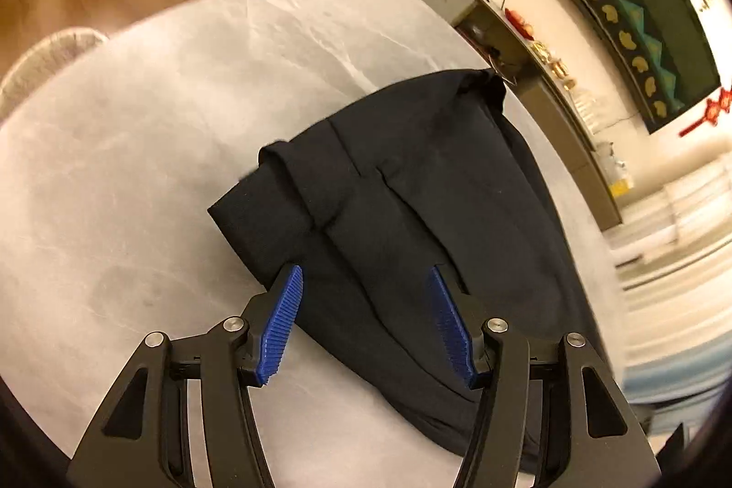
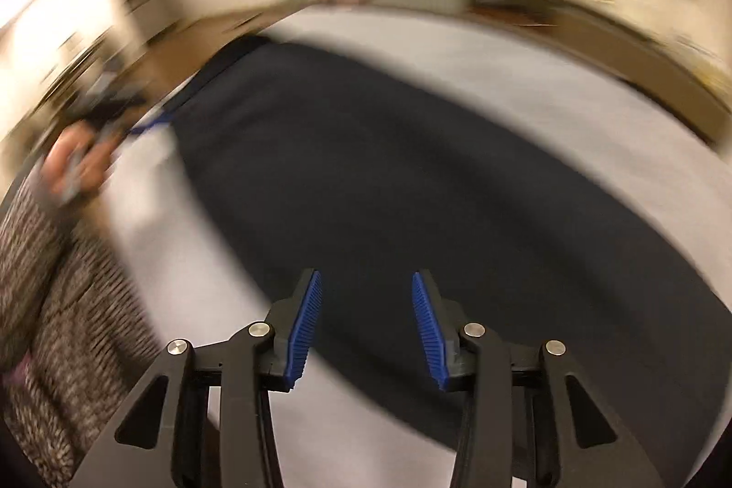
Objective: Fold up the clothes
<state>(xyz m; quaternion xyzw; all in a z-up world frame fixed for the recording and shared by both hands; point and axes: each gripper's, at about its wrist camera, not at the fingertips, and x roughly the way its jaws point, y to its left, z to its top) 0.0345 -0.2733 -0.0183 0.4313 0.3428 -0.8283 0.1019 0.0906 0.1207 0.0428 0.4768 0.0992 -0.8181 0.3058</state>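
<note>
Marble table point(image 1: 137, 149) bears unlabelled black garment point(image 1: 402, 186) (both tongs point(image 1: 363, 319) point(image 2: 366, 325) released).

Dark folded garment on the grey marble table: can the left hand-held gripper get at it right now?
Probably yes: the left hand-held gripper hangs open over the dark folded garment, nothing lying between.

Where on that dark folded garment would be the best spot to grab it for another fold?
Probably the near-left corner of the dark garment. It lies flat on the grey table with bare surface beside it, so the left tool, jaws open just above the cloth, could slide in from the left and pinch the stacked edge layers together. The right-wrist view is too blurred to judge.
</note>
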